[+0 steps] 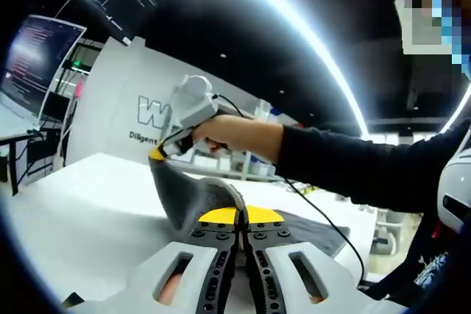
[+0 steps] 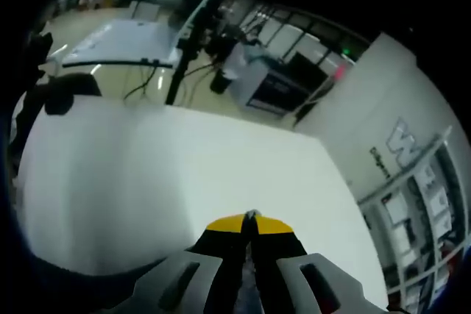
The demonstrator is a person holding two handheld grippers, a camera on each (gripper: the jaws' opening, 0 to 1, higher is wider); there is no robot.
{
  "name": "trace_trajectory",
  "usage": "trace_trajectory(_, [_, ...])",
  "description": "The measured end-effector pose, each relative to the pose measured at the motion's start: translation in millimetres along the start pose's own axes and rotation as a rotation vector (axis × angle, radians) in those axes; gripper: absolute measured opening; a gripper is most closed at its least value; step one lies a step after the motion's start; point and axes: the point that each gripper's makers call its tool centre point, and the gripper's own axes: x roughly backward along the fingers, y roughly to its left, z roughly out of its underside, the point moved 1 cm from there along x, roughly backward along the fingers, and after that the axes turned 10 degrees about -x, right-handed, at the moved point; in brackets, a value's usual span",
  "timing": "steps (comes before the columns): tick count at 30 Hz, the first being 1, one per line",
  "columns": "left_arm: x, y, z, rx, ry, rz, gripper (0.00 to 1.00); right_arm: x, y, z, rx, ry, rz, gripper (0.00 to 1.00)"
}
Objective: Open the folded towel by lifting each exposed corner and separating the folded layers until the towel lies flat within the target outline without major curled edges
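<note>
My left tool (image 1: pixel 241 220) has its yellow-tipped jaws pressed together, and a grey towel (image 1: pixel 199 200) edge is pinched between them just above the white tabletop (image 1: pixel 81 211). From that grip the towel rises in a taut sheet to my right tool (image 1: pixel 163 151), which comes into the left gripper view from the right, held in my hand (image 1: pixel 228 134) with a dark sleeve (image 1: pixel 353 167) behind it; its yellow tip clamps the towel's raised corner. The rest of the towel lies flat on the tabletop to the right of my left tool. In the right gripper view my right tool (image 2: pixel 249 224) shows its jaws closed to a thin seam with a sliver of dark cloth between them, over bare tabletop (image 2: pixel 184 174).
</note>
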Motion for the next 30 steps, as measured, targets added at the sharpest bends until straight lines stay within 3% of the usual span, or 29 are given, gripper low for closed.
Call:
trace_trajectory(15, [21.8,23.5,-1.7,0.014,-0.001,-0.066,0.0,-17.2,24.5,-11.4,0.019,0.008,-0.044,0.0])
trace_trajectory(30, [58.8,68.2,-5.8,0.027,-0.013,-0.175,0.0,-41.5,53.8,-46.0,0.042,0.005,-0.078,0.0])
